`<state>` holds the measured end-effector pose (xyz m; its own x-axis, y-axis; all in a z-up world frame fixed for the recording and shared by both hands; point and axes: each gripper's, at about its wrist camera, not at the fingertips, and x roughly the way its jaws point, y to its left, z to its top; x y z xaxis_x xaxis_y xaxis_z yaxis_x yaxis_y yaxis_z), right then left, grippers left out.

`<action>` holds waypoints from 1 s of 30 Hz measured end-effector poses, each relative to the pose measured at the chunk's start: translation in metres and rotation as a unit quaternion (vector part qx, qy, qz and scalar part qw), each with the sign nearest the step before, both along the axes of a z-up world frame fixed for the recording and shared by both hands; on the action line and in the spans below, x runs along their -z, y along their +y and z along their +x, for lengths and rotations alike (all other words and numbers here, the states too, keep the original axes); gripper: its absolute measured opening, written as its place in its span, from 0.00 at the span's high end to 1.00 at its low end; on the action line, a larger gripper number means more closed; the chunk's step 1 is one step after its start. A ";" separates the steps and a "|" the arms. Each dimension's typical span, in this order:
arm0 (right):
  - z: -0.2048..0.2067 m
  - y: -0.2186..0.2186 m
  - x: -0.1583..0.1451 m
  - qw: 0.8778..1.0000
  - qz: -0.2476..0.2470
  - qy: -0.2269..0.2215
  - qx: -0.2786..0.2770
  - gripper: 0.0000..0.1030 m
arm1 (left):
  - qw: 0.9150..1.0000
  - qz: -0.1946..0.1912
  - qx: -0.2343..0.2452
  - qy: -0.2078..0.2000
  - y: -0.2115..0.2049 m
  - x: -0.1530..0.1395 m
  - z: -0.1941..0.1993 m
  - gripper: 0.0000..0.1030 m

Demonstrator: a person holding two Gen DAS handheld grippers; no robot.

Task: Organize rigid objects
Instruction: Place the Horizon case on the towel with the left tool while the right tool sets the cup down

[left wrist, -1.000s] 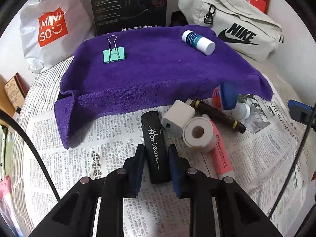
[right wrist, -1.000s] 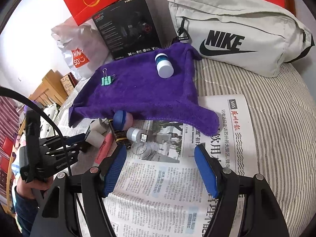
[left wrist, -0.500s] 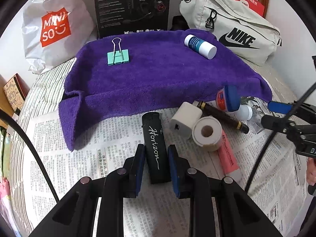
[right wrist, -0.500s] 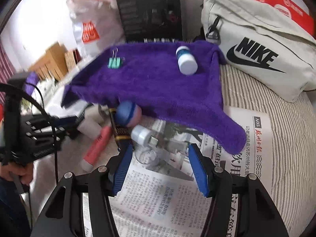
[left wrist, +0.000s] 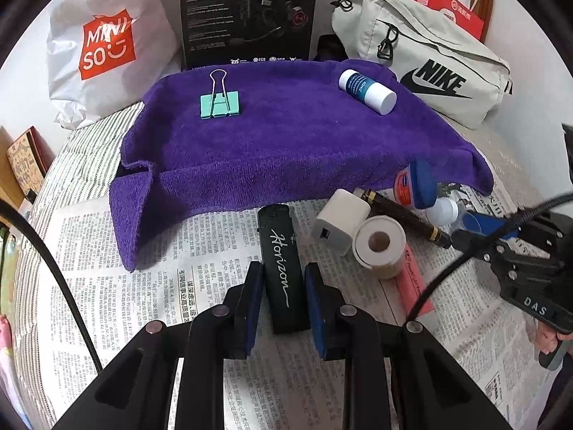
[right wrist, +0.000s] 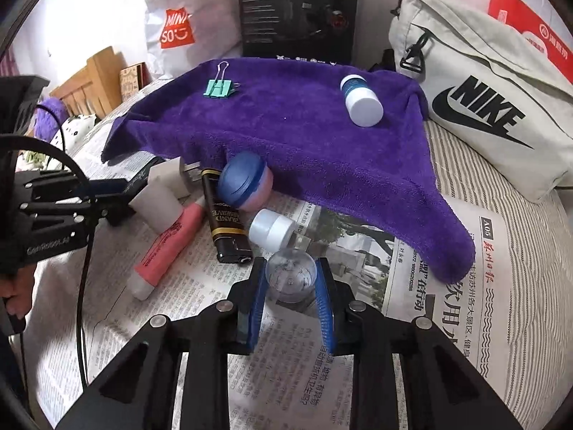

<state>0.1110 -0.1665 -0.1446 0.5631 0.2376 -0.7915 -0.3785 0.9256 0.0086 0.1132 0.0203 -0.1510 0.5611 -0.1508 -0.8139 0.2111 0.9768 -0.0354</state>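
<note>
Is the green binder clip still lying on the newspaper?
No, the green binder clip lies on the purple towel, beyond the newspaper.

The right hand-held gripper is closing its blue pads on a clear plastic vial with a white cap lying on newspaper. Just behind the vial lies a purple towel, carrying a green binder clip and a white-capped blue bottle.

Left gripper angled down, jaws clamped on something. Right gripper angled down, jaws closing, something between them.
</note>
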 end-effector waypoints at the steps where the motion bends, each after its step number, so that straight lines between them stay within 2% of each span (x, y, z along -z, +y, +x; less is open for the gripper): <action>1: -0.001 -0.002 -0.001 1.000 0.001 0.001 0.003 0.74 | 1.000 -0.001 0.000 0.001 0.000 0.000 0.002 0.77; 5: -0.003 -0.005 0.000 1.000 0.009 0.002 0.006 0.74 | 1.000 0.014 0.005 0.001 -0.004 0.001 0.005 0.77; 12: -0.009 -0.012 -0.004 1.000 0.018 0.012 0.009 0.74 | 1.000 -0.016 -0.004 0.009 0.011 0.000 0.000 0.78; 17: -0.010 -0.018 -0.001 0.999 0.034 0.018 0.015 0.74 | 1.000 0.015 -0.002 0.017 0.002 0.000 0.006 0.78; 23: -0.011 -0.021 -0.001 0.999 0.044 0.018 0.010 0.74 | 0.999 0.036 -0.016 0.025 -0.006 -0.001 0.017 0.64; 25: -0.011 -0.022 -0.001 0.998 0.051 0.020 0.010 0.74 | 0.999 0.032 -0.020 0.023 -0.005 -0.001 0.019 0.63; 26: -0.011 -0.023 -0.001 0.998 0.054 0.020 0.010 0.74 | 0.999 0.029 -0.022 0.021 -0.004 0.000 0.019 0.64; 28: -0.011 -0.025 0.000 0.998 0.058 0.020 0.009 0.74 | 0.999 0.029 -0.017 0.017 -0.004 -0.001 0.018 0.76; 30: -0.012 -0.026 0.000 0.998 0.061 0.020 0.009 0.74 | 0.999 0.029 -0.015 0.016 -0.004 -0.001 0.017 0.79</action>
<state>0.0992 -0.1921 -0.1444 0.5366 0.3233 -0.7794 -0.3582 0.9236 0.1365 0.1306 0.0162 -0.1499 0.5384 -0.0854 -0.8383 0.1809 0.9834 0.0160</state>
